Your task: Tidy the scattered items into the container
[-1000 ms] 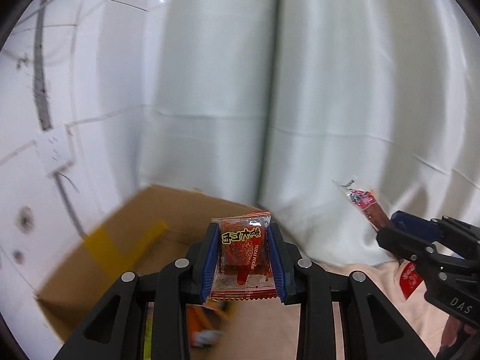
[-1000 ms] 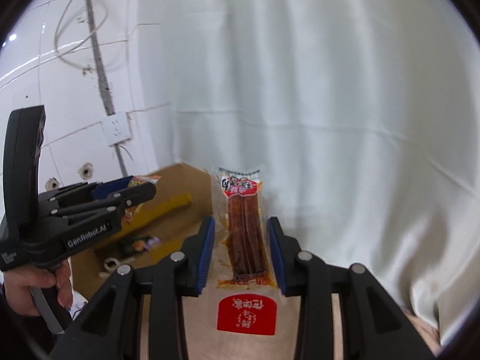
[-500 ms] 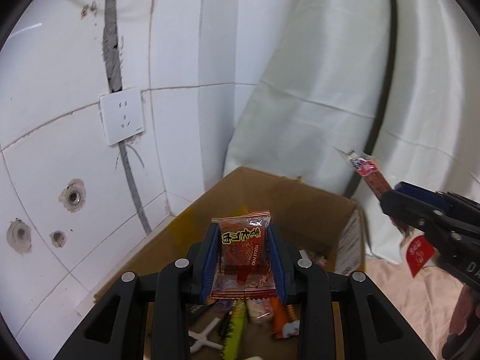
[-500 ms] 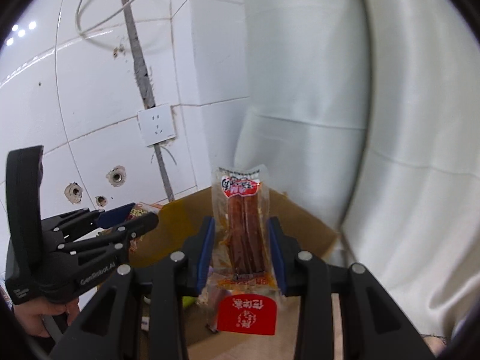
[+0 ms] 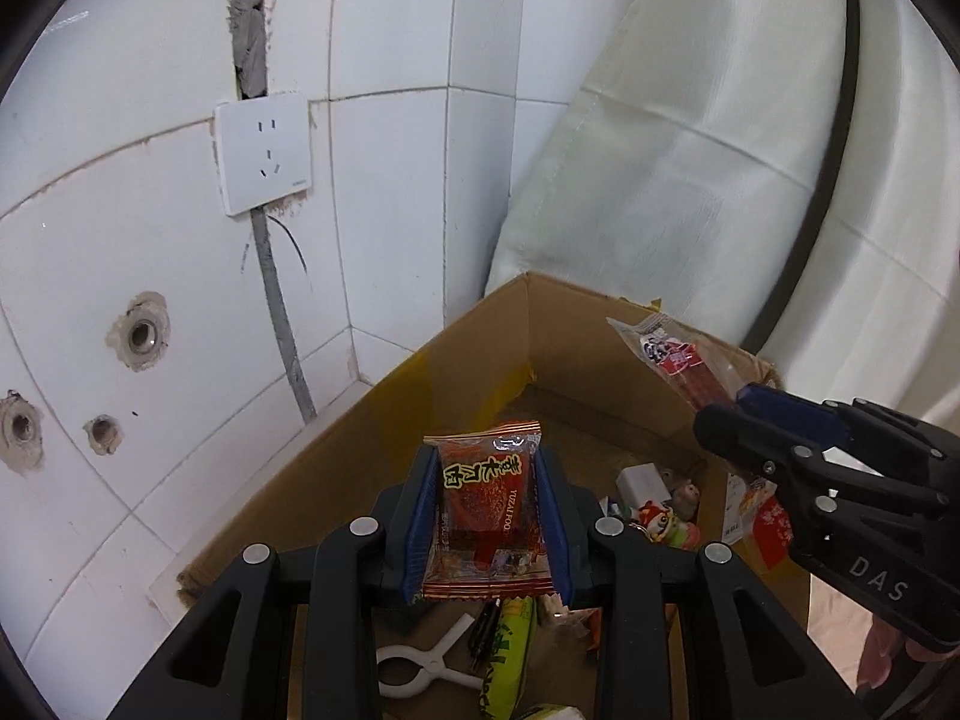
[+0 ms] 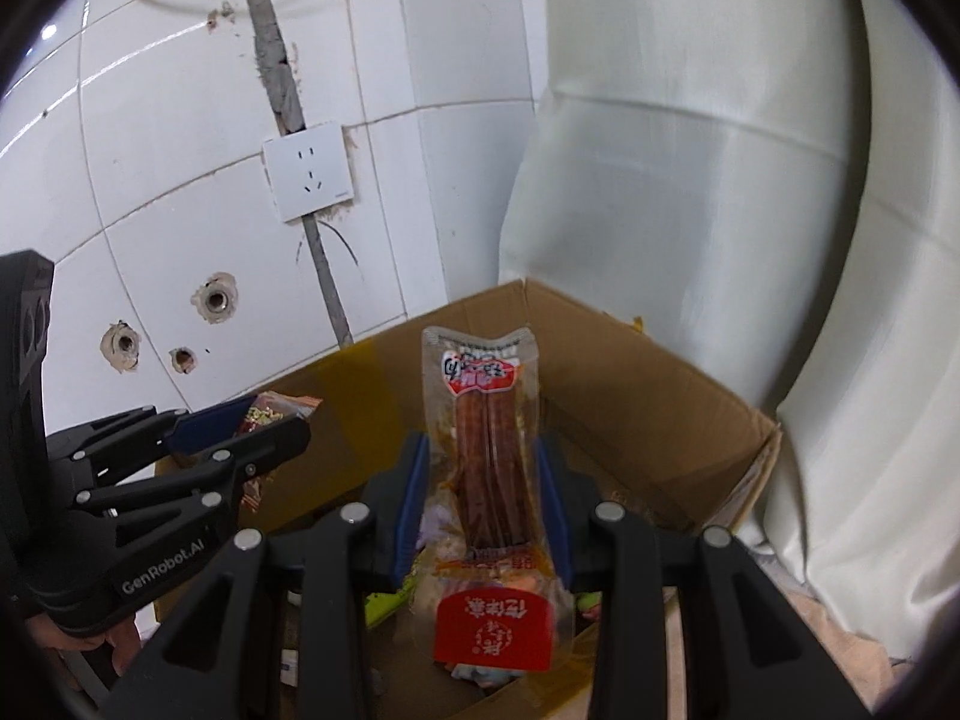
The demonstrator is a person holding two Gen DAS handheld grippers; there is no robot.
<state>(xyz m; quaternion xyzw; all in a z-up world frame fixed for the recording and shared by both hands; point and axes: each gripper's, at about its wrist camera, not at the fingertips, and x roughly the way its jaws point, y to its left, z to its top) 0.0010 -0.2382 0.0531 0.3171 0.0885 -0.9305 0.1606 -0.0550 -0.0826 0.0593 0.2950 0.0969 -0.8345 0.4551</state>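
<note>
The left gripper [image 5: 486, 516] clamps a red snack packet [image 5: 487, 510] above the cardboard box [image 5: 384, 420], whose white clip [image 5: 420, 663] only its camera shows, while the right gripper [image 6: 480, 510] pinches a sausage stick pack [image 6: 489, 462].

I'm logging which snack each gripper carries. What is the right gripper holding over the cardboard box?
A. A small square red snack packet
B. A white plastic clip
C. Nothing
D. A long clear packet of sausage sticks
D: the right gripper has its jaws shut on the long sausage packet above the cardboard box.
</note>
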